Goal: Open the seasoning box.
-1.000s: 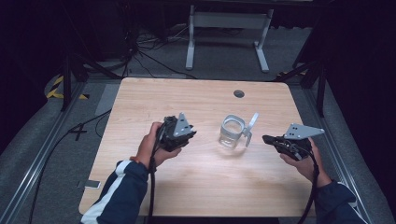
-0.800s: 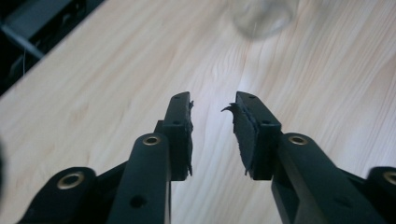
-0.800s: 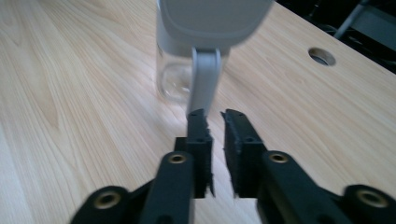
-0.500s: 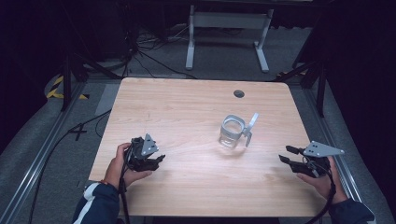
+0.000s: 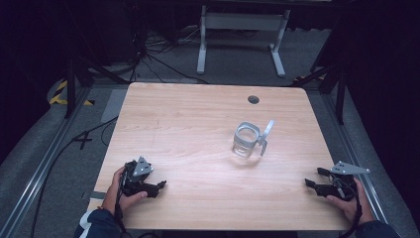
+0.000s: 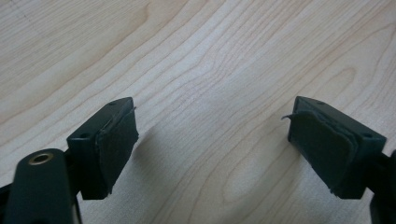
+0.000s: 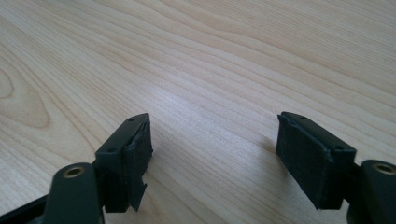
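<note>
- The left gripper (image 5: 159,187) sits at the lower left of the high view, low over the wooden table (image 5: 198,124), gripped by the person's left hand (image 5: 121,191). Its jaws have just been opening and stand wide, with bare wood between its pads (image 6: 114,144).
- A clear glass mug (image 5: 246,139) stands right of centre, upright, well apart from both grippers.
- The right gripper (image 5: 311,183) rests at the lower right edge; its jaws have just been opening too and gape wide around nothing.
</note>
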